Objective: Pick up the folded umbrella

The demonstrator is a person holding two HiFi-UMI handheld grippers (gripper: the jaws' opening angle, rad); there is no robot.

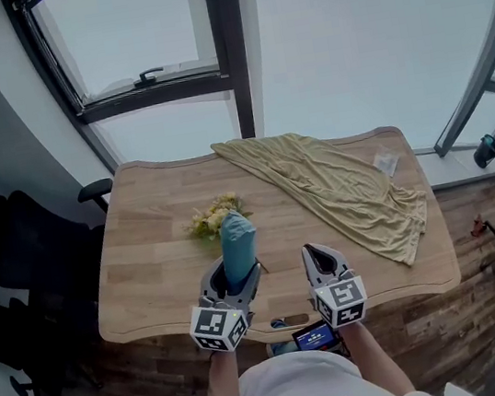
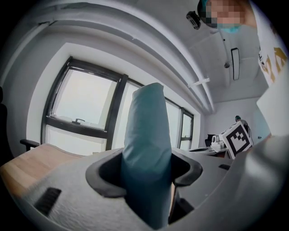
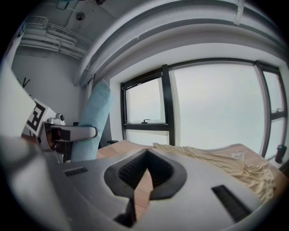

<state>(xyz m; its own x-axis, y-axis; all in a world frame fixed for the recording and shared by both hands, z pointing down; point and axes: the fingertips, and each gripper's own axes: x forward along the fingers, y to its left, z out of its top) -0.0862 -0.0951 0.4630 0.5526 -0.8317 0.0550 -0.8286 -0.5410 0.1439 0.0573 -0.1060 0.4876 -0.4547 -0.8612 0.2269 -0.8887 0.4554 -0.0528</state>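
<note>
The left gripper (image 1: pixel 235 269) clamps the teal folded umbrella (image 1: pixel 236 234), hiding its lower end; the right gripper (image 1: pixel 319 252) is closed, empty.

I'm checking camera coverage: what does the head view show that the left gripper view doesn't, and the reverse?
Only the head view: the beige cloth and the yellow flower bunch lying on the wooden table.
Only the left gripper view: the ceiling light, and close up, both jaws pressing the umbrella's sides.
Both: the teal folded umbrella held in the left gripper, the table and the window.
</note>
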